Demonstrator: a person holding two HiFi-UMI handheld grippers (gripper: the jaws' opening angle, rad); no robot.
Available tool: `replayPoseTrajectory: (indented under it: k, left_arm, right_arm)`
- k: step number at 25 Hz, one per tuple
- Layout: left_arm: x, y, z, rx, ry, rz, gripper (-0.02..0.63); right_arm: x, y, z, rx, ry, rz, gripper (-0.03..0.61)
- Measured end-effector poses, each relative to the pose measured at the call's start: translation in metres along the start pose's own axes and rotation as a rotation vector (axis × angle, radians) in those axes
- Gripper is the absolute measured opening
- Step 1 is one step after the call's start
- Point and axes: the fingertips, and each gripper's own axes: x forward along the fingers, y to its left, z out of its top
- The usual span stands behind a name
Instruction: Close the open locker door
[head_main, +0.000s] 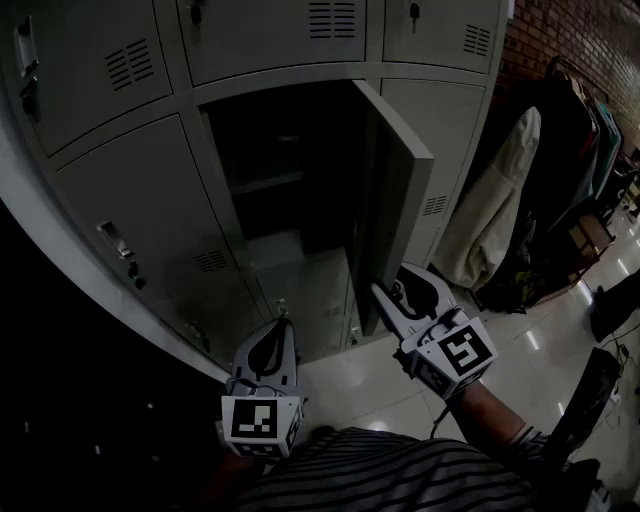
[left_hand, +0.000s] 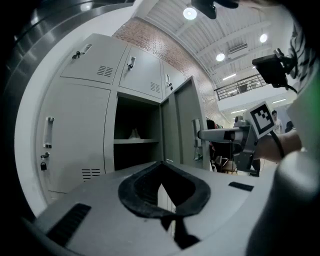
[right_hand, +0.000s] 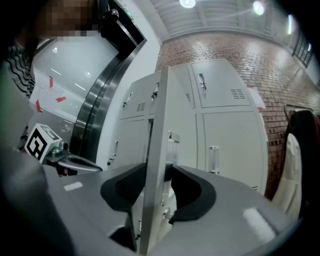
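Right claw (right_hand: 159, 172) stands released, straddling the free edge of the door (head_main: 400, 190), which stands wide open. Swung so, the edge may slip out, or a jaw may get pinched against the locker (head_main: 213, 190). Left claw (left_hand: 160, 165), clenched empty, hangs to its left.

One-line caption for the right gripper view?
Right tool straddles the free edge of the open locker door, jaws apart.

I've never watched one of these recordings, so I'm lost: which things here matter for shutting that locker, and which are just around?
In the job:
open locker door
right gripper, jaws either side of the door's edge

Just around:
left gripper, jaws shut and empty
shut lockers
hanging clothes
brick wall
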Motion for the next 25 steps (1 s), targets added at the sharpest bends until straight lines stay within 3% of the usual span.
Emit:
replayPoseTrajectory:
  k: [7, 13, 19, 25]
  left_arm:
    - [0.006, 0.045, -0.009, -0.009, -0.033, 0.042, 0.004]
    - [-0.014, 0.106, -0.020, -0.053, -0.001, 0.150, 0.004]
    - [-0.031, 0.159, -0.031, -0.076, -0.008, 0.250, 0.003]
    - [-0.038, 0.187, -0.034, -0.110, -0.007, 0.299, 0.005]
  right_arm:
    - [0.067, 0.058, 0.001, -0.005, 0.006, 0.126, 0.133]
    - [0.138, 0.084, -0.001, -0.010, 0.028, 0.174, 0.121]
    - [0.206, 0.087, -0.006, -0.080, 0.019, 0.156, 0.112]
    - [0.255, 0.073, -0.010, -0.096, 0.038, 0.091, 0.067]
